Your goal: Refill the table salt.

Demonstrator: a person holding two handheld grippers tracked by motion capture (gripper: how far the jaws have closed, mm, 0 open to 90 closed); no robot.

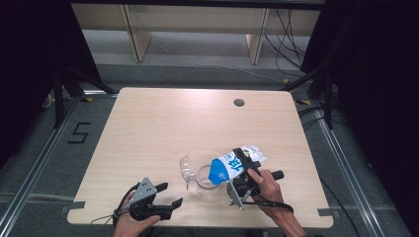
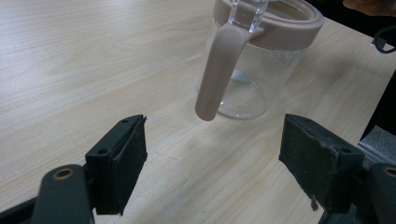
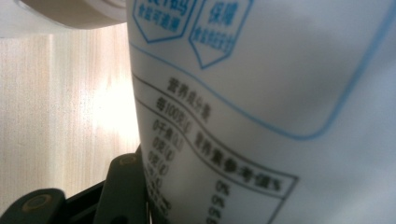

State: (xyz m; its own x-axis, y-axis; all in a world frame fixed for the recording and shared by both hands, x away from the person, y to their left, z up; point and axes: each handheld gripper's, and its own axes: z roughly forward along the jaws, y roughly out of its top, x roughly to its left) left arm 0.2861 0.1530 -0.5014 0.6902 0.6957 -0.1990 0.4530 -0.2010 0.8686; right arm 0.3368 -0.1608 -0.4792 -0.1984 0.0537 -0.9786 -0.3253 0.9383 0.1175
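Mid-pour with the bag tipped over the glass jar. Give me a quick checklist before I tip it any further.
1. Right gripper shut on the bag: ok.
2. Bag's lower end over the jar mouth: ok, seen from the high view.
3. Jar upright on the table: ok.
4. Jar lid swung open, clear of the mouth: ok.
5. Left gripper steadying the jar: not ok; jaws open, short of the handle.
6. Bag opening cut and contents flowing: cannot tell.
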